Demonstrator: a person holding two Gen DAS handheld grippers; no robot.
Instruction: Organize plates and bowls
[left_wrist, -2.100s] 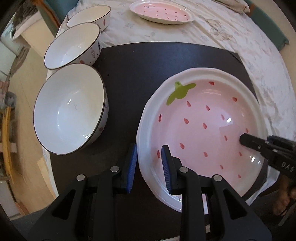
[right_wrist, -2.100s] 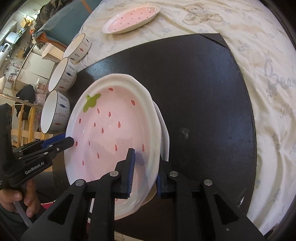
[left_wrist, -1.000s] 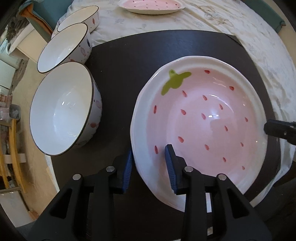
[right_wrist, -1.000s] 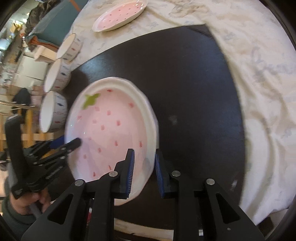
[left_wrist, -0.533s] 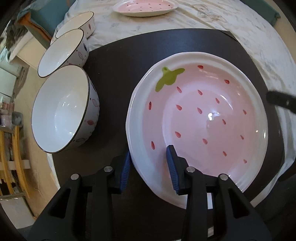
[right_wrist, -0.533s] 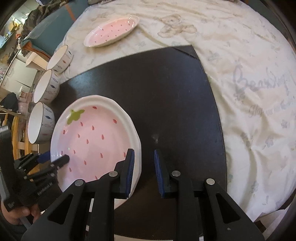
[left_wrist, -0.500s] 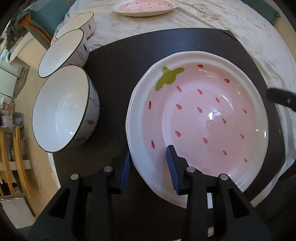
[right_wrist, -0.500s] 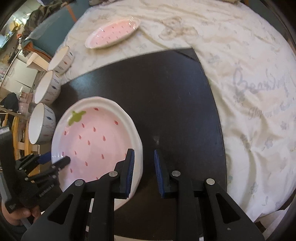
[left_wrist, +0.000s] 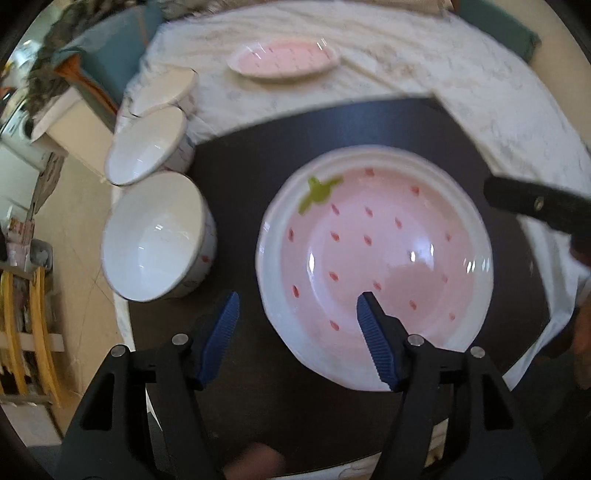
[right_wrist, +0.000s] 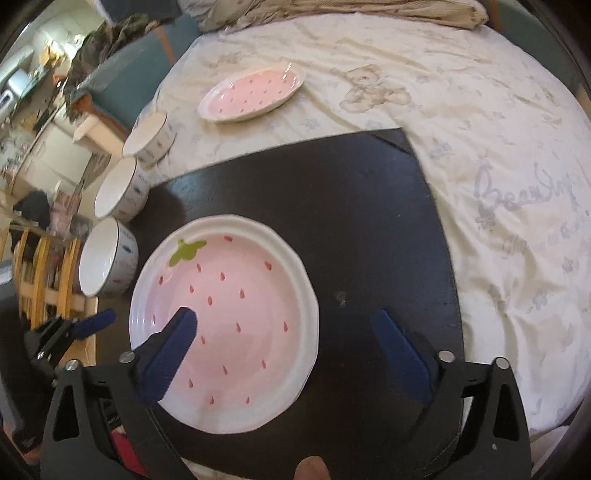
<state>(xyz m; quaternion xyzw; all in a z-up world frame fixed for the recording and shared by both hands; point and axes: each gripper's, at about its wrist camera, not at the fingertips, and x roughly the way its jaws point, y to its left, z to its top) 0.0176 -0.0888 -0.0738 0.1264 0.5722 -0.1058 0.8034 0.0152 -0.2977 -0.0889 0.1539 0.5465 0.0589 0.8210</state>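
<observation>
A round pink strawberry plate (left_wrist: 376, 258) (right_wrist: 229, 317) with a white rim lies flat on the black mat (left_wrist: 325, 133) (right_wrist: 332, 206). My left gripper (left_wrist: 297, 310) hovers above the plate's near left rim, its jaws opening and the pads off the plate. Over the plate's right rim, my right gripper (right_wrist: 284, 325) hangs with jaws opening wide, touching nothing. An oval pink plate (left_wrist: 284, 59) (right_wrist: 253, 94) rests farther back on the cloth. Three white bowls (left_wrist: 159, 236) (left_wrist: 147, 146) (left_wrist: 164, 92) stand in a row at the left edge.
A cream printed tablecloth (right_wrist: 498, 155) covers the table around the mat. Beyond the bowls, the table edge drops to the floor, with a wooden chair (left_wrist: 22, 314) and cluttered furniture at left. The mat's right half (right_wrist: 388, 240) is bare.
Both grippers let go of the strawberry plate's rim and spread their jaws. Both rose away from it, so the plate looks smaller and lies flat on the mat.
</observation>
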